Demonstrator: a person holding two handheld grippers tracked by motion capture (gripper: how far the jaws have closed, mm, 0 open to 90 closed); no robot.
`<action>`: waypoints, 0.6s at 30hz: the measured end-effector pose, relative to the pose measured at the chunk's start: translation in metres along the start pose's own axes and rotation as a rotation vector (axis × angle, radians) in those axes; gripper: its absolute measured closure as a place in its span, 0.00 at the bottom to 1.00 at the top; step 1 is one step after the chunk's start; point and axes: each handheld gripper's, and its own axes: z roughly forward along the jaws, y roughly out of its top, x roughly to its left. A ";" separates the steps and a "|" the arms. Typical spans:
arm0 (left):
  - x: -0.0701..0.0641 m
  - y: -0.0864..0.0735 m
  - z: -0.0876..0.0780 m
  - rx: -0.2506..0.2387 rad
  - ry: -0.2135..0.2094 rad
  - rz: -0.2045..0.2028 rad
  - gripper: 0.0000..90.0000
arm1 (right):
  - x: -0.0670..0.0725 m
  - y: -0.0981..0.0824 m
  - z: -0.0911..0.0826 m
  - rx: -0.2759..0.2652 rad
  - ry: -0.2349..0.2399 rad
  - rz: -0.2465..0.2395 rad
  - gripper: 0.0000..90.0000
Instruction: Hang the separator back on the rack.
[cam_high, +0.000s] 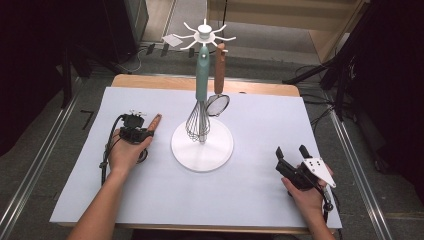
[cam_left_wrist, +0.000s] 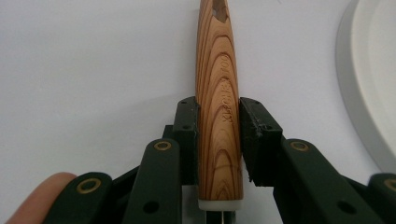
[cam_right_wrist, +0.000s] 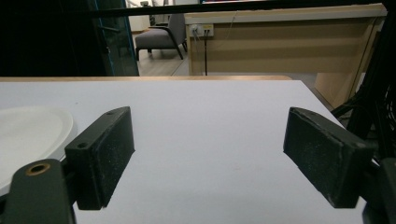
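1. The right gripper (cam_high: 291, 152) rests by the counter's (cam_high: 260, 200) near right corner, its jaws apart with only bare counter between the pads (cam_right_wrist: 105, 151). It is well apart from everything else.

2. The left gripper (cam_high: 145, 133) sits left of centre, clamped on a wooden handle (cam_left_wrist: 218, 116). Both pads (cam_left_wrist: 187, 135) press the handle's sides near its white collar end.

3. The handle lies flat on the counter and points away towards the far edge, just left of the stand (cam_high: 202, 145). What tool it belongs to is hidden under the gripper and hand.

4. Risks, as I judge them:
   - The handle tapers and looks smooth, so it could slip or swivel between the pads once it is raised.
   - The grip sits close to one end, so the free length may droop and tilt the hanging hole (cam_left_wrist: 217, 10) away from a hook.
   - The stand's base is just beside the handle; a sideways swing could knock it or the hanging tools.

5. The stand is the only holder here. A whisk (cam_high: 199, 120) with a teal handle and a small strainer (cam_high: 218, 104) with a brown handle hang from its top hooks (cam_high: 189, 36), close together over the base. Several hooks look free.

6. Crowding on the near side could make the tools snag while a third is hung.
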 end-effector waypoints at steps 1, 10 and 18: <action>-0.001 0.001 -0.002 -0.004 -0.002 0.005 0.80 | 0.000 0.000 0.000 0.000 0.000 0.000 0.19; 0.000 -0.004 -0.012 -0.049 -0.045 0.019 0.81 | 0.000 0.000 0.000 0.000 -0.001 0.000 0.19; 0.004 -0.014 -0.021 -0.105 -0.100 0.012 0.81 | 0.000 0.000 0.000 0.001 -0.002 0.000 0.19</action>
